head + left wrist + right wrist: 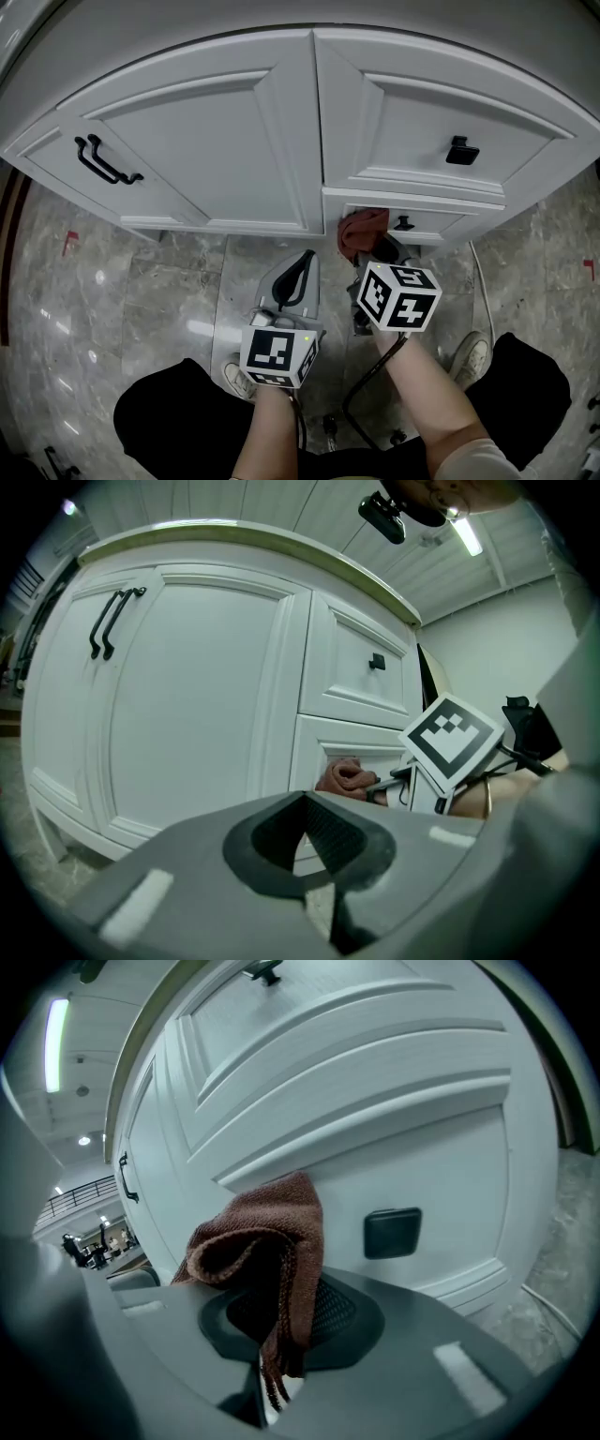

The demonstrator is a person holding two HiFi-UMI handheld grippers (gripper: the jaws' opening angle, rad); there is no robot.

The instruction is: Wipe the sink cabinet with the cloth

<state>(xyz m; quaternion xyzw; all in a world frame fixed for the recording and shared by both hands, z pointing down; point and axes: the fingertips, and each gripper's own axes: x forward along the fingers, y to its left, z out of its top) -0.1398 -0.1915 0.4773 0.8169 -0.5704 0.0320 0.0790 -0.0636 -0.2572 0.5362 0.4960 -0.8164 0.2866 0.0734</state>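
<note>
The white sink cabinet curves across the top of the head view. A brown cloth is pressed against the left end of its lower drawer front. My right gripper is shut on the cloth, which bunches above the jaws beside the drawer's black knob. My left gripper hangs lower over the floor, jaws shut with nothing in them, pointing at the cabinet door. The left gripper view shows the cloth and the right gripper's marker cube.
A black bar handle is on the left door and a black knob on the upper right drawer. Grey marble floor lies below. The person's shoes and dark knees flank a black cable.
</note>
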